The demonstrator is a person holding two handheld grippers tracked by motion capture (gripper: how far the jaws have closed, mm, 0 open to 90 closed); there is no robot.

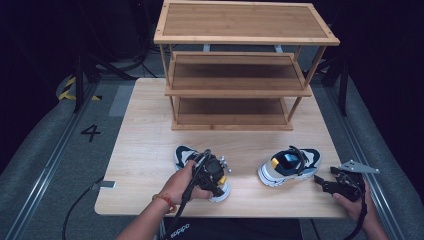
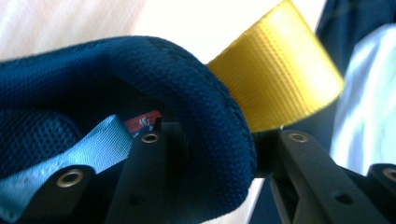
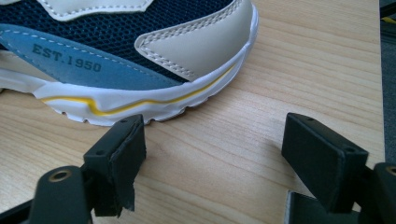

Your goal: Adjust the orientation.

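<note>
Two navy, white and light-blue sneakers lie on the wooden table. My left gripper sits over the heel of the left sneaker. In the left gripper view the left gripper is shut on the navy padded heel collar, one jaw inside the shoe and one outside, beside the yellow pull tab. The right sneaker lies apart from my right gripper, which stands open just to its right. In the right gripper view the right gripper holds nothing, and the right sneaker's sole lies just ahead at the left.
A three-shelf wooden shoe rack stands at the back of the table, its shelves bare. Bare wood lies between the sneakers and the rack. The table's front edge runs just below both hands. Dark floor and rails flank the table.
</note>
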